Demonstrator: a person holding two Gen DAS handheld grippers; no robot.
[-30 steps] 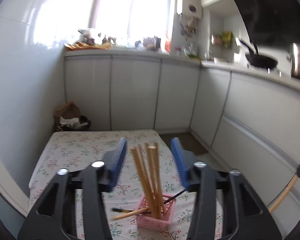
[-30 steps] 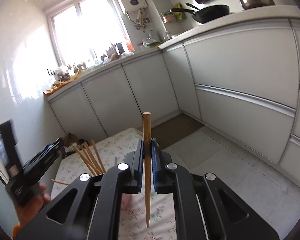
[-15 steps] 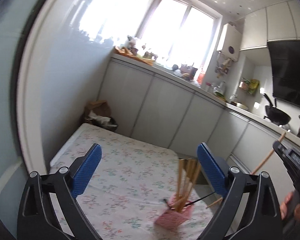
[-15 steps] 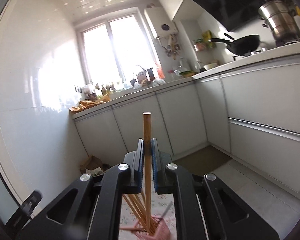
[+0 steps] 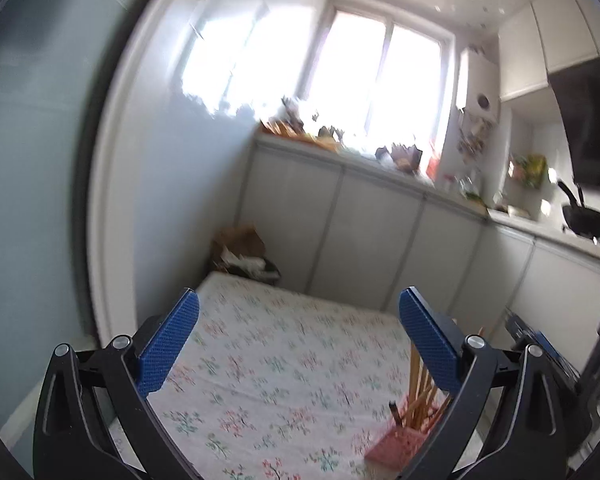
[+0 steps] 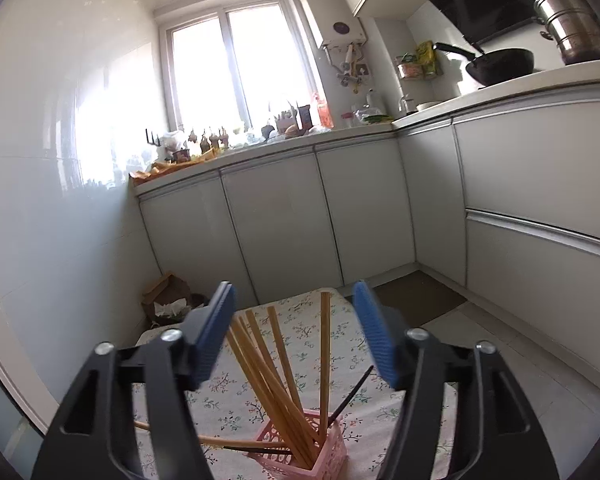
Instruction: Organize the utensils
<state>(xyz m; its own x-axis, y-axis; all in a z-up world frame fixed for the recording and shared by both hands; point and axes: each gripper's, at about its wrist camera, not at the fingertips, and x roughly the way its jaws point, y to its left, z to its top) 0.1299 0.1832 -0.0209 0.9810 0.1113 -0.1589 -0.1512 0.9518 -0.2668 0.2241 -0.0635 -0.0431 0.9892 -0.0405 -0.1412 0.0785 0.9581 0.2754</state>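
Chopsticks: long tan wooden chopsticks (image 6: 323, 344), matt.
Holder: small pink plastic lattice basket (image 6: 327, 454).
Cover: white flowered cloth tablecloth (image 5: 268, 364).
Pads: blue textured gripper pads (image 6: 374, 340).

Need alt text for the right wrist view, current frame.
Open right gripper above a pink basket holding upright wooden chopsticks, on a floral tablecloth. Two more chopsticks lie flat left of the basket; white kitchen cabinets stand behind.

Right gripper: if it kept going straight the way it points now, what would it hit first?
Probably the wooden chopsticks standing in the pink basket. They rise between the open right gripper fingers, with the upright one nearest the centre line. Depth is unclear.
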